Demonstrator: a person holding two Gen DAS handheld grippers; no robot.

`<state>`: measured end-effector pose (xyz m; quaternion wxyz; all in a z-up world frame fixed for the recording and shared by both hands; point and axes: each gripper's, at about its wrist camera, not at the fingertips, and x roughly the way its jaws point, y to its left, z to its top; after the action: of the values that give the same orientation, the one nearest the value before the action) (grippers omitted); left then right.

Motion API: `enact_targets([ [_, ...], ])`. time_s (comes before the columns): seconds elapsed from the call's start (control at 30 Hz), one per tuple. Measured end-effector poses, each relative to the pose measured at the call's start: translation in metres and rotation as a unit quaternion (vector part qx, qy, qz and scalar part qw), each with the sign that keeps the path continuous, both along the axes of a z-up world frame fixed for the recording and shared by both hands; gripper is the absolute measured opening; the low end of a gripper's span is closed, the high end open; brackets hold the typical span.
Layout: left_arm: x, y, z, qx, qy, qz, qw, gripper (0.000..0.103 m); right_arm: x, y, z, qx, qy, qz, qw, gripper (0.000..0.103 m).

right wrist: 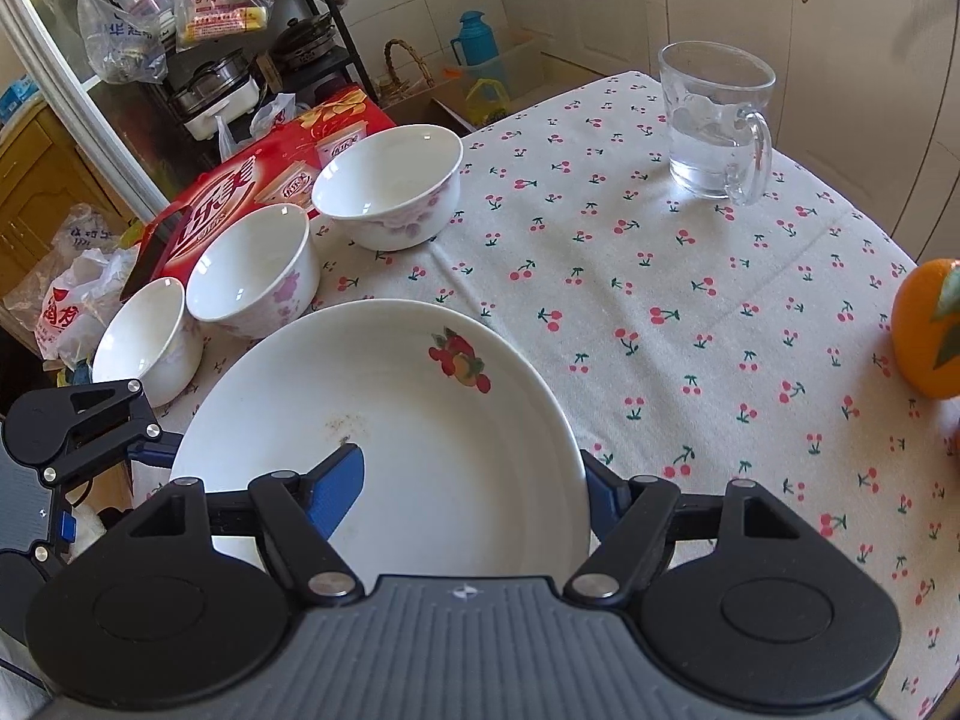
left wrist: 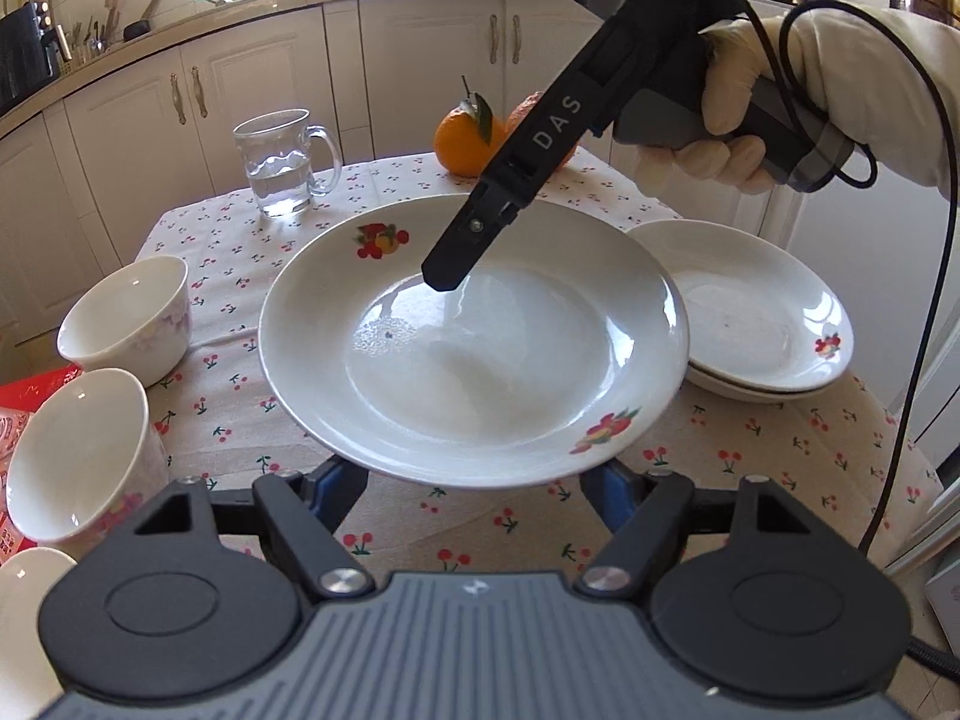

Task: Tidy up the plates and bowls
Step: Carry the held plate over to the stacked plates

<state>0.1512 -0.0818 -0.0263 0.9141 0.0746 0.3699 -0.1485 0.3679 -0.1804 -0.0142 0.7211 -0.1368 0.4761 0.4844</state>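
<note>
A white plate with fruit prints (left wrist: 474, 354) hangs above the cherry tablecloth (left wrist: 240, 252). My right gripper (right wrist: 474, 486) grips its rim, one blue finger (right wrist: 342, 492) inside the dish and the other under the edge; its black finger shows in the left wrist view (left wrist: 462, 258). My left gripper (left wrist: 474, 480) is open beneath the plate's near edge. A stack of two matching plates (left wrist: 768, 312) lies at the right. Three white bowls (right wrist: 390, 186) (right wrist: 252, 270) (right wrist: 150, 342) stand in a row at the table's left edge.
A glass mug with water (right wrist: 714, 126) stands toward the back of the table. Oranges (left wrist: 462, 144) sit at the far edge. A red carton (right wrist: 240, 192) lies behind the bowls. Kitchen cabinets (left wrist: 252, 78) lie beyond the table.
</note>
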Motion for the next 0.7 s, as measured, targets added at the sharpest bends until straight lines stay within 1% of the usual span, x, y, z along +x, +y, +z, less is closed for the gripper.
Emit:
enact_targets([
  [0.43,-0.013,-0.033,0.008,-0.008,0.007,-0.076,0.9971,0.077,-0.043,-0.062,0.010,-0.001,-0.011,-0.069,0.998,0.080],
  [0.7,-0.011,-0.058,0.007,0.000,0.010,-0.119,0.9929,0.077,-0.060,-0.102,0.010,0.004,-0.012,-0.111,0.994,0.080],
])
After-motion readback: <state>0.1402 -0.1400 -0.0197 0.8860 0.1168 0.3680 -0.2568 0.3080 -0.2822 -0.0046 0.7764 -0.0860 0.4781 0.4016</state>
